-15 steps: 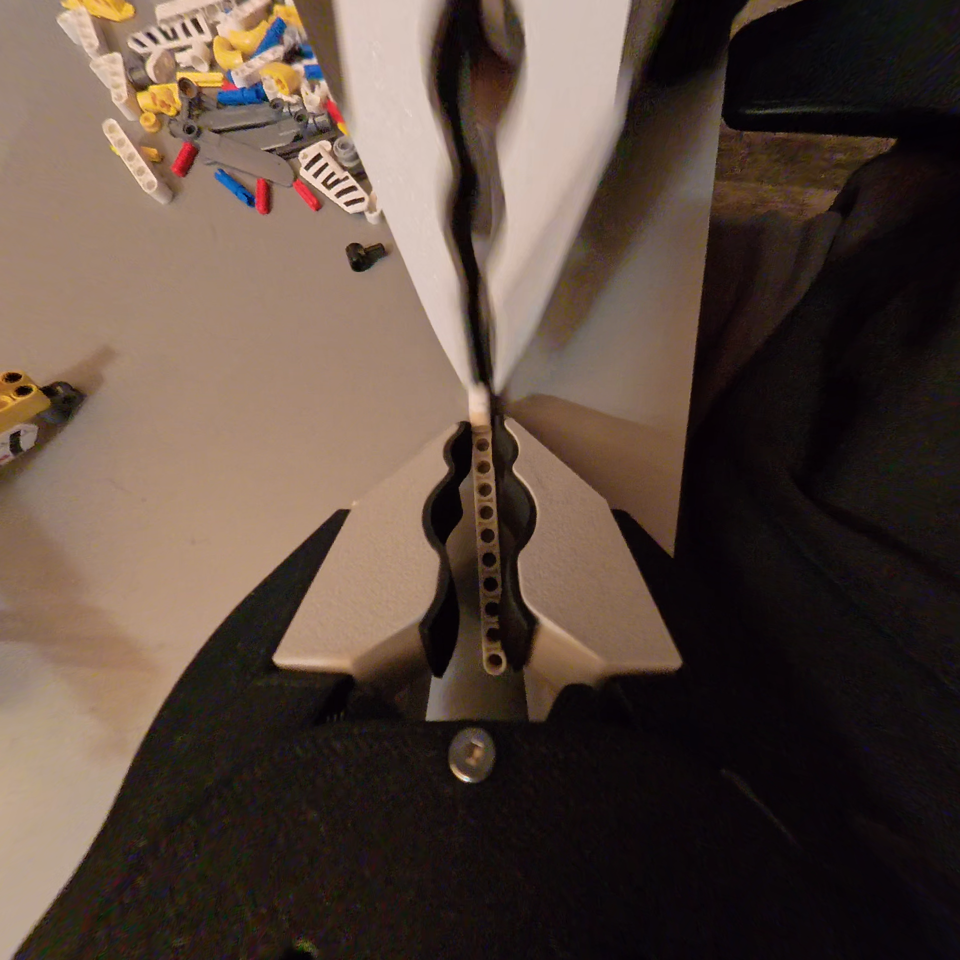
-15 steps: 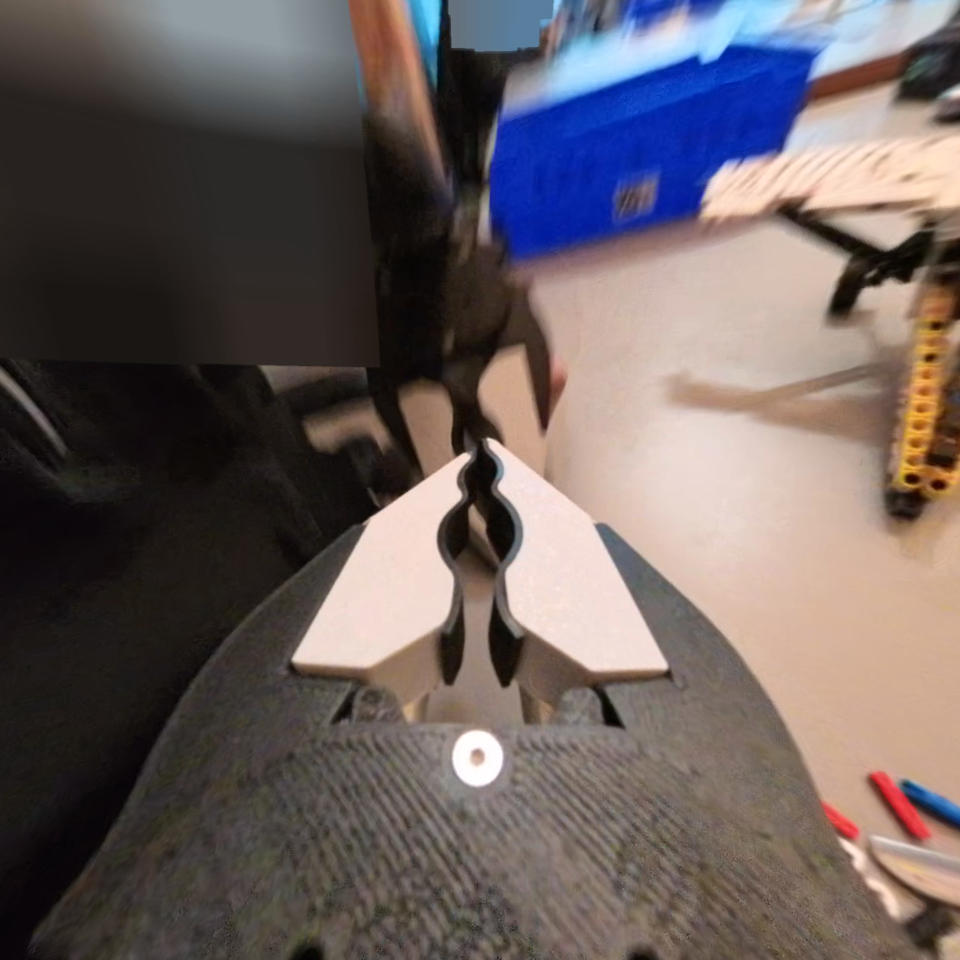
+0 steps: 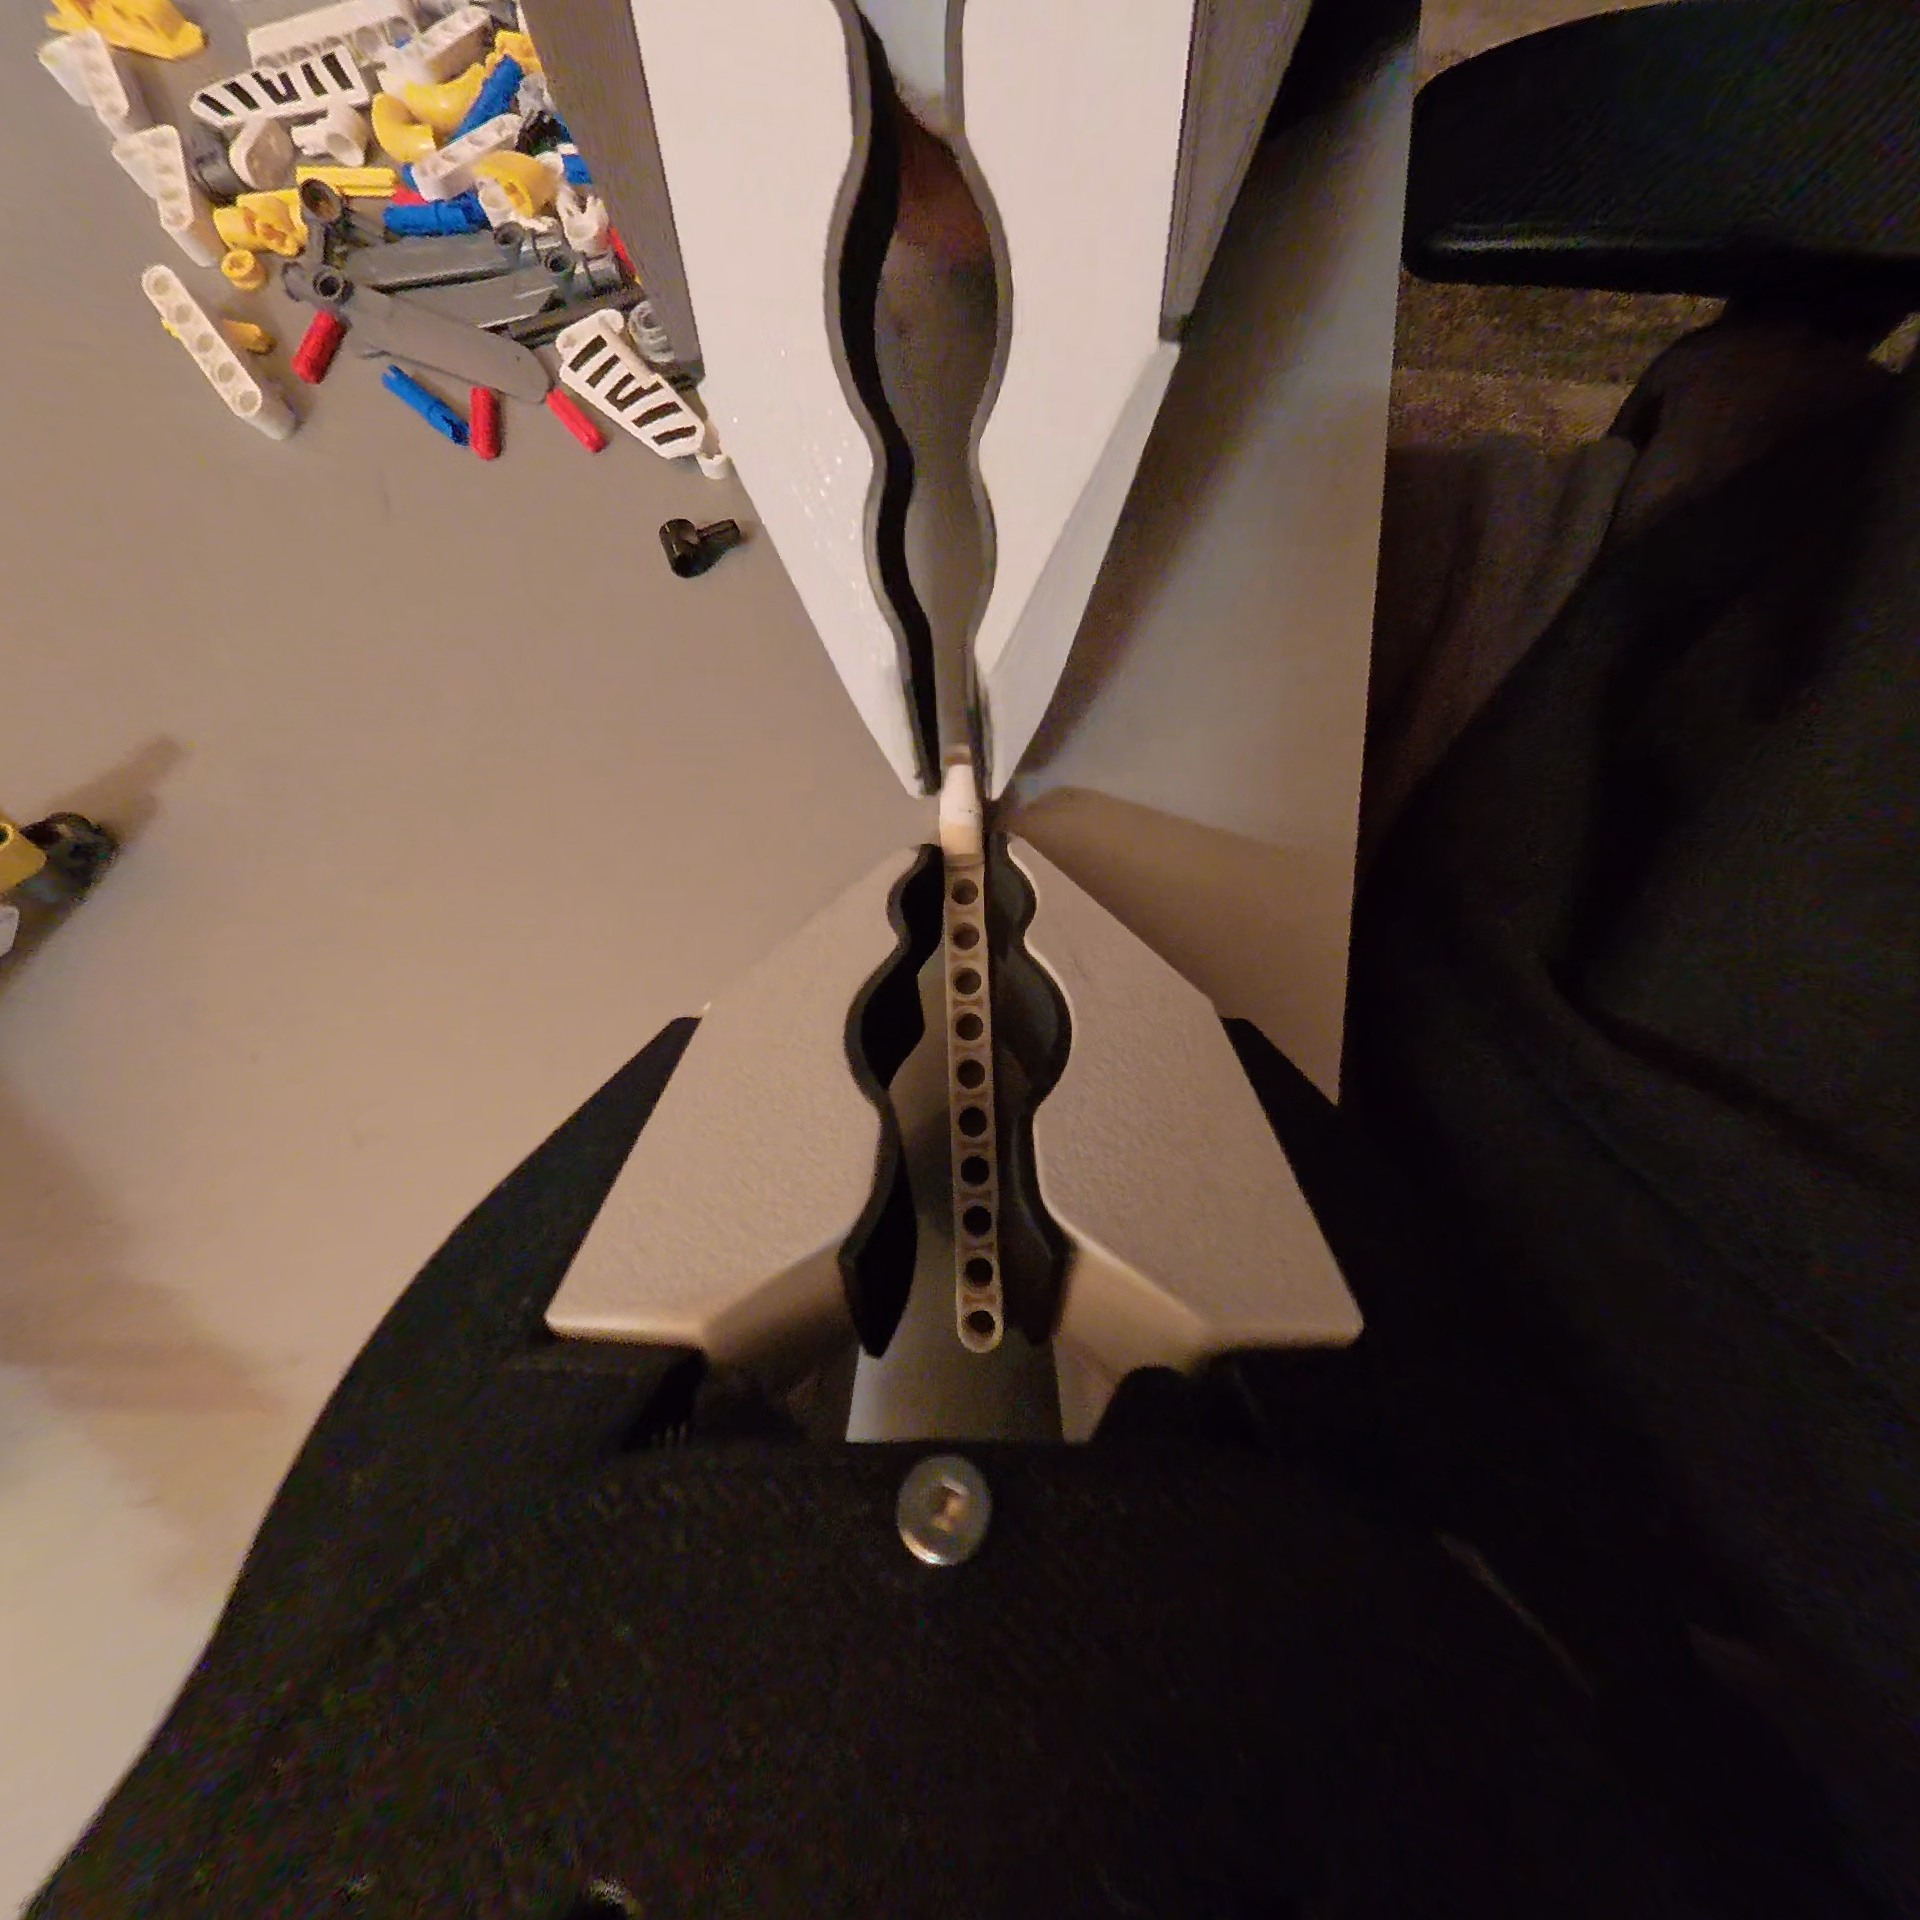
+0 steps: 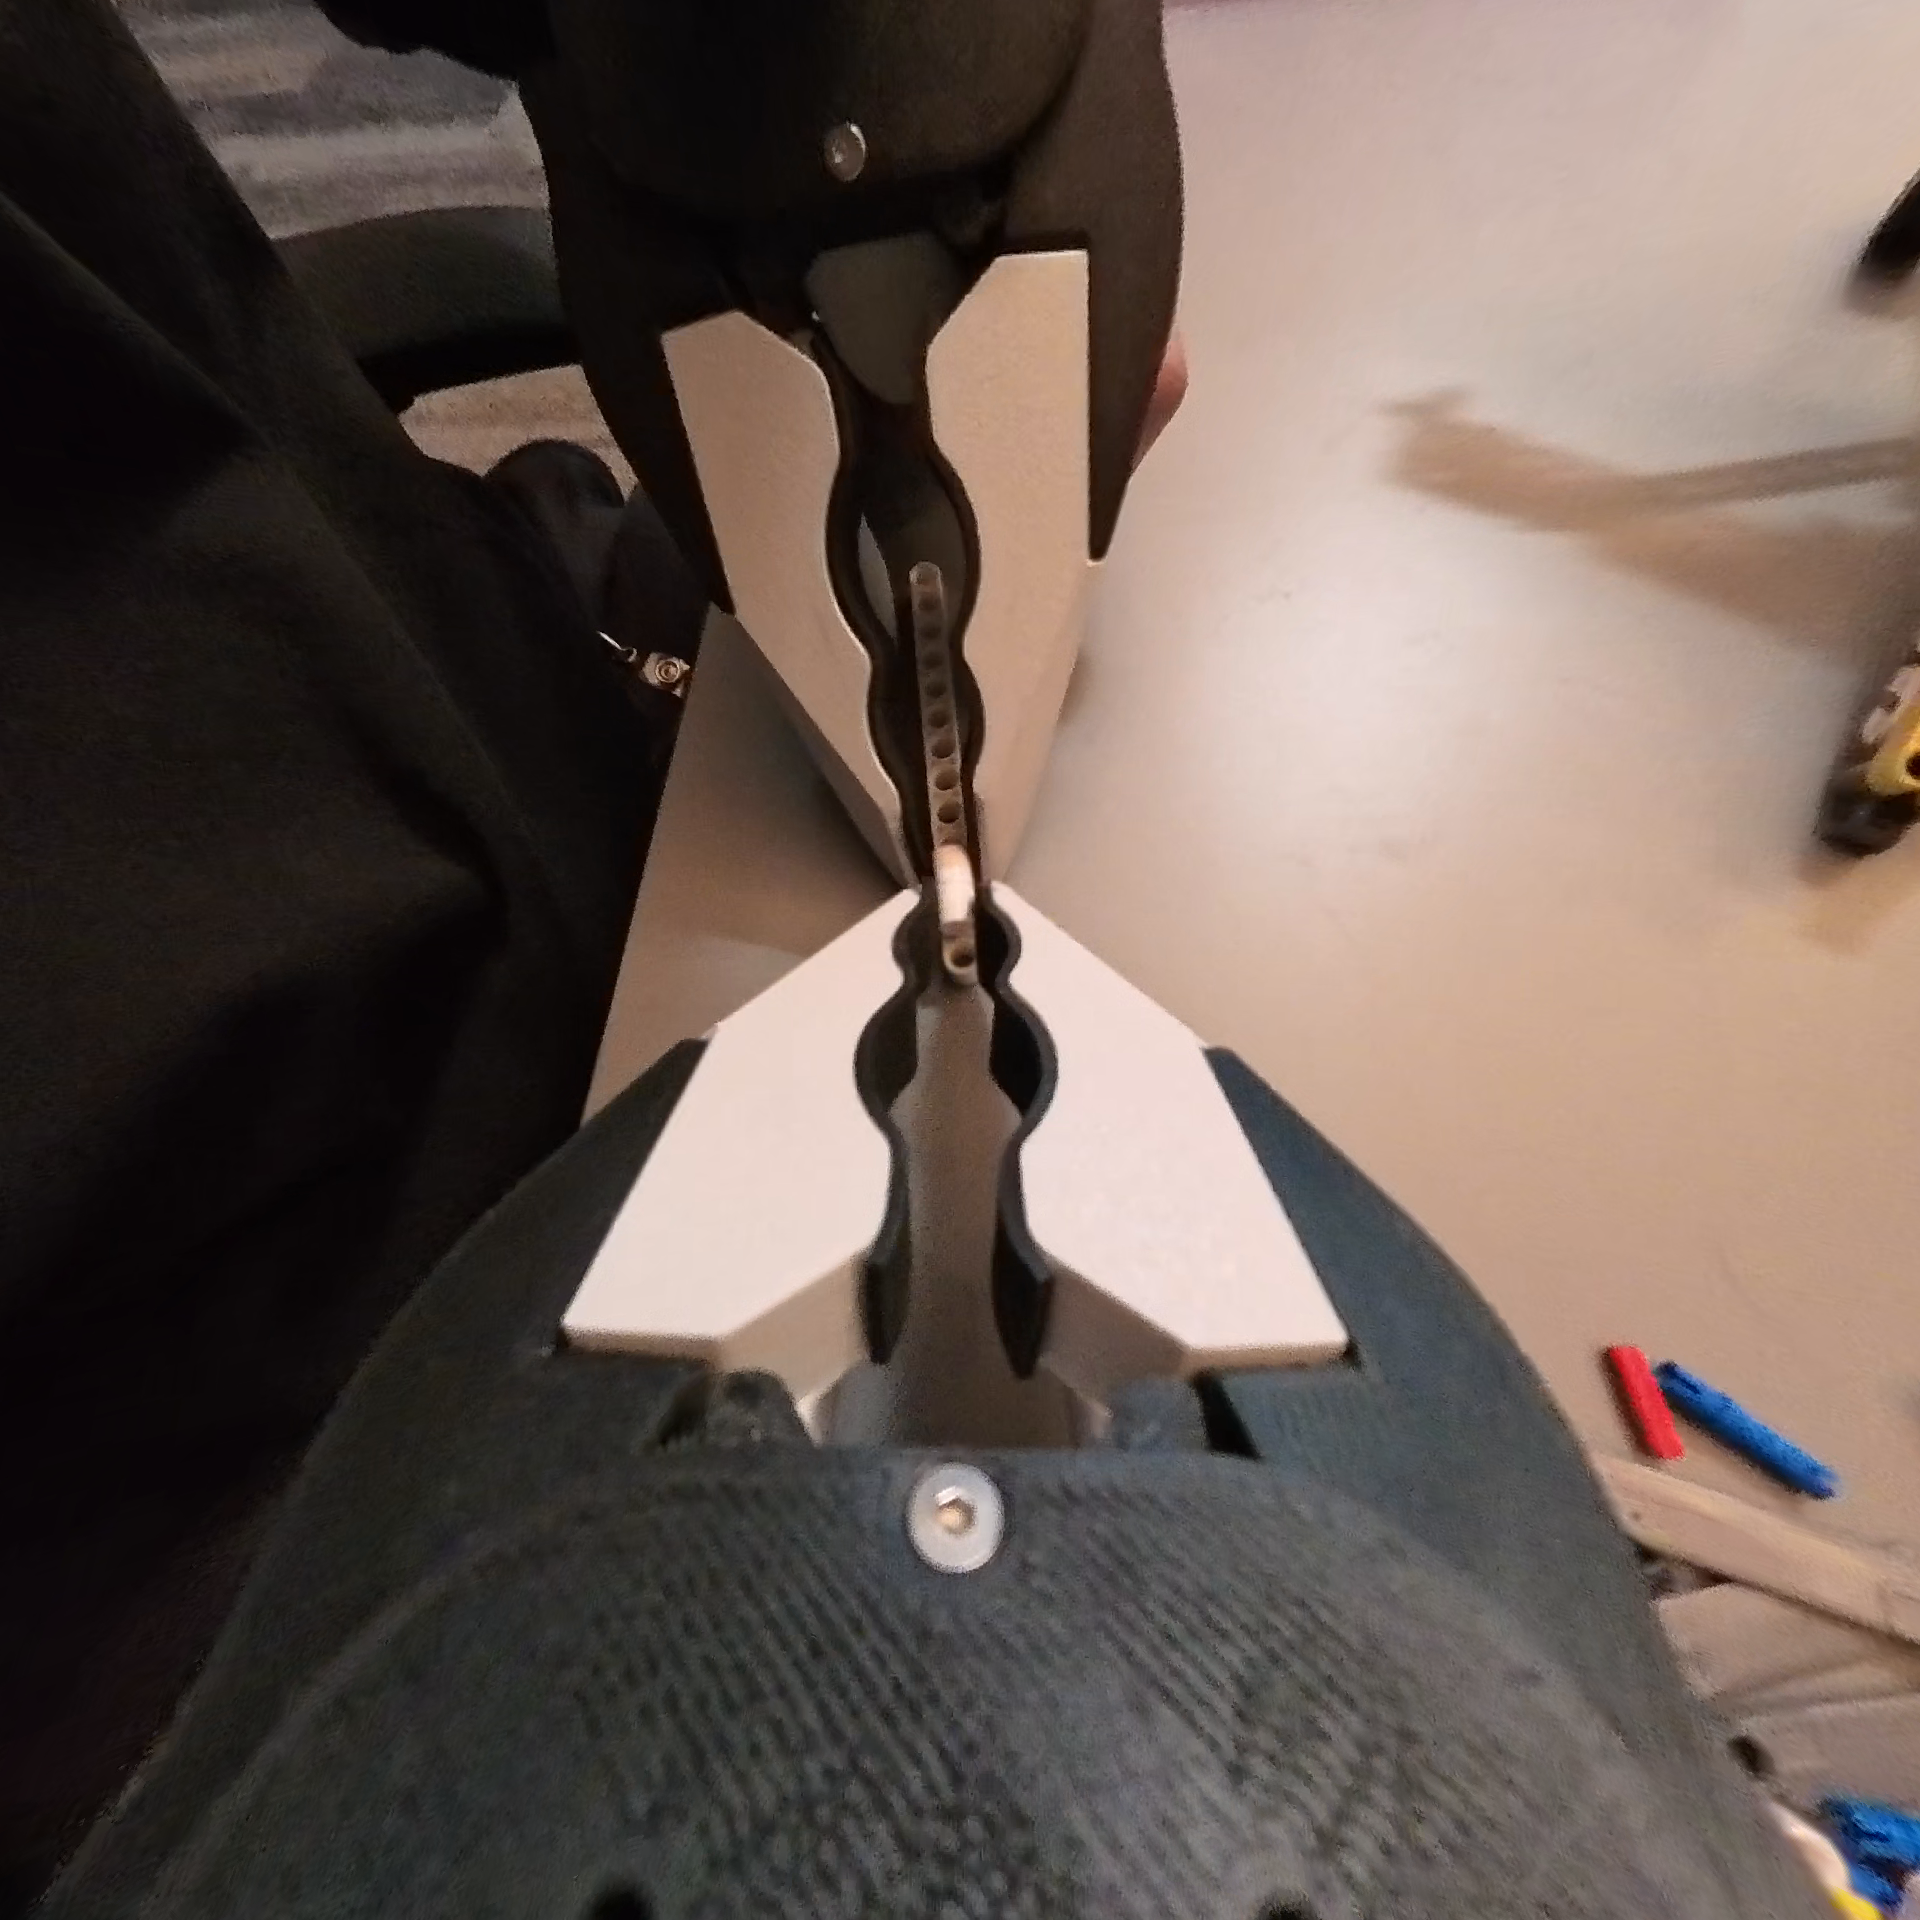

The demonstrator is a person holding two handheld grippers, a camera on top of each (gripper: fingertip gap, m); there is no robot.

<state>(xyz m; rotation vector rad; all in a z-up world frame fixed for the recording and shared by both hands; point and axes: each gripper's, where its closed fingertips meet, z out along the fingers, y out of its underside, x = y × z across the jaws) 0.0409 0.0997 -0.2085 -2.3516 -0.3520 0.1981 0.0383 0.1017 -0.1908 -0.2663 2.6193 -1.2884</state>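
While the left gripper [image 3: 961,862] is clamping a long pale grey perforated plastic beam [image 3: 971,1122], the right gripper [image 4: 956,914], meeting it tip-to-tip at twelve o'clock, is pinching a small white connector [image 4: 954,899] on the beam's end; any twist between them risks popping that piece loose onto the beige tabletop [image 3: 416,831]

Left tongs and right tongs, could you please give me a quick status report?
Left tongs shut on long holed beam. Right tongs tip to tip, closed on small white pin at beam's end. Loose brick pile well clear.

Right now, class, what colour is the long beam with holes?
Light grey beam, clearest in the left wrist view.
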